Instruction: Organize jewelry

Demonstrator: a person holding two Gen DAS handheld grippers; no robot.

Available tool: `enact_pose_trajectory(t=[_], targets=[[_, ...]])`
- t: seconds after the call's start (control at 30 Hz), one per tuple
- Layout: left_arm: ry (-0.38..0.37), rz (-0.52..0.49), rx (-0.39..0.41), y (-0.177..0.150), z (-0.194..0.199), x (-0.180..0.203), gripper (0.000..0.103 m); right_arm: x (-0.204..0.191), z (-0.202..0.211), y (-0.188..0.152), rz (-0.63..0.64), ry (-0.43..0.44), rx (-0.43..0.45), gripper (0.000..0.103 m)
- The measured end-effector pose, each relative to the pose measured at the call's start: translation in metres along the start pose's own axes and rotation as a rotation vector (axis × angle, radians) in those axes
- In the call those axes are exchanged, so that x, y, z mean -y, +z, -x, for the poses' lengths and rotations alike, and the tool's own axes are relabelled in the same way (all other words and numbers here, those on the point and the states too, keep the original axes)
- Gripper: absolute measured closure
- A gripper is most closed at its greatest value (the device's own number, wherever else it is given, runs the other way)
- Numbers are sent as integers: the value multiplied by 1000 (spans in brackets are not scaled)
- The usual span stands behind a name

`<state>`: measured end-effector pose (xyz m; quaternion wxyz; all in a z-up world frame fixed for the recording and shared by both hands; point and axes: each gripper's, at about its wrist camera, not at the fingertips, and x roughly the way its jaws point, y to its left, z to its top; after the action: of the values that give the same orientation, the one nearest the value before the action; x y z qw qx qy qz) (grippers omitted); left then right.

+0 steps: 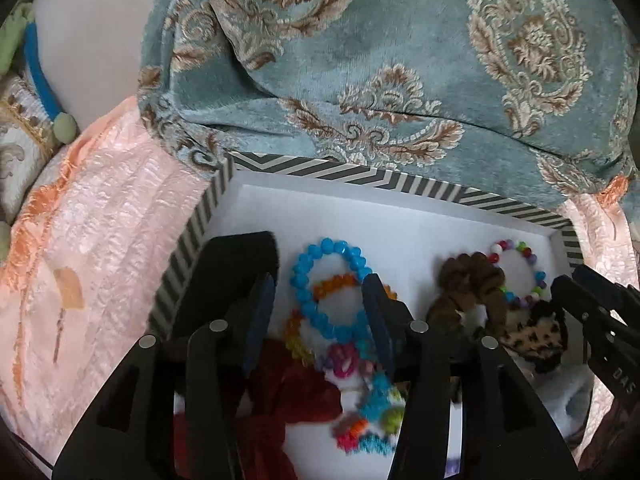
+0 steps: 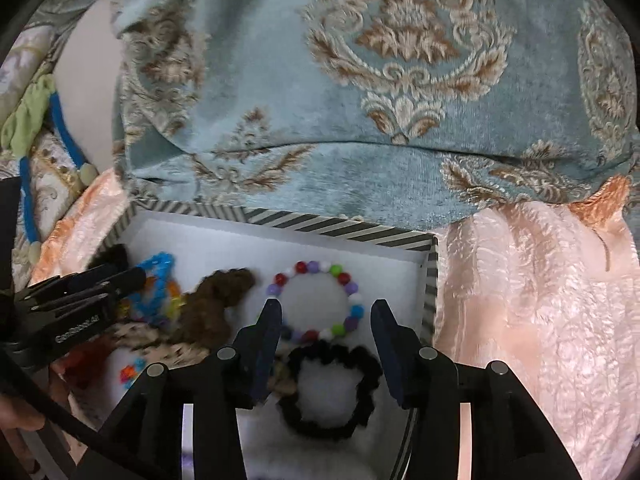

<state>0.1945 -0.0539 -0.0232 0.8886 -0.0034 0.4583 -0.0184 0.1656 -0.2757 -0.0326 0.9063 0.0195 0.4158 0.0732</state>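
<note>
A white box with a striped rim (image 1: 384,179) (image 2: 344,229) holds jewelry and hair ties. In the left wrist view, my left gripper (image 1: 320,288) is open over a blue bead bracelet (image 1: 316,280) and an orange bead bracelet (image 1: 334,281); a red scrunchie (image 1: 288,408) and mixed bright beads (image 1: 372,412) lie nearer. A brown scrunchie (image 1: 468,280), a multicolour bead bracelet (image 1: 520,272) and a leopard scrunchie (image 1: 532,332) lie to the right. In the right wrist view, my right gripper (image 2: 324,306) is open above the multicolour bracelet (image 2: 344,280) and a black scrunchie (image 2: 332,392).
The box rests on peach quilted fabric (image 1: 100,240) (image 2: 540,300). A teal patterned cushion (image 1: 380,60) (image 2: 360,100) rises directly behind the box. A blue cord with green cloth (image 1: 36,68) lies at the far left. Each gripper shows at the edge of the other's view.
</note>
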Motion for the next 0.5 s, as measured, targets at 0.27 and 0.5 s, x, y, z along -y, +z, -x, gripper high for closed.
enact_pose_trajectory(t=[0.27,0.5], targets=[[35,-28,66,-32,57,3,56,-30,49,-29,7,3,73,55],[43,-1,126,-63,102,-1,56,-48,90,-50,-17,-21,131,39]])
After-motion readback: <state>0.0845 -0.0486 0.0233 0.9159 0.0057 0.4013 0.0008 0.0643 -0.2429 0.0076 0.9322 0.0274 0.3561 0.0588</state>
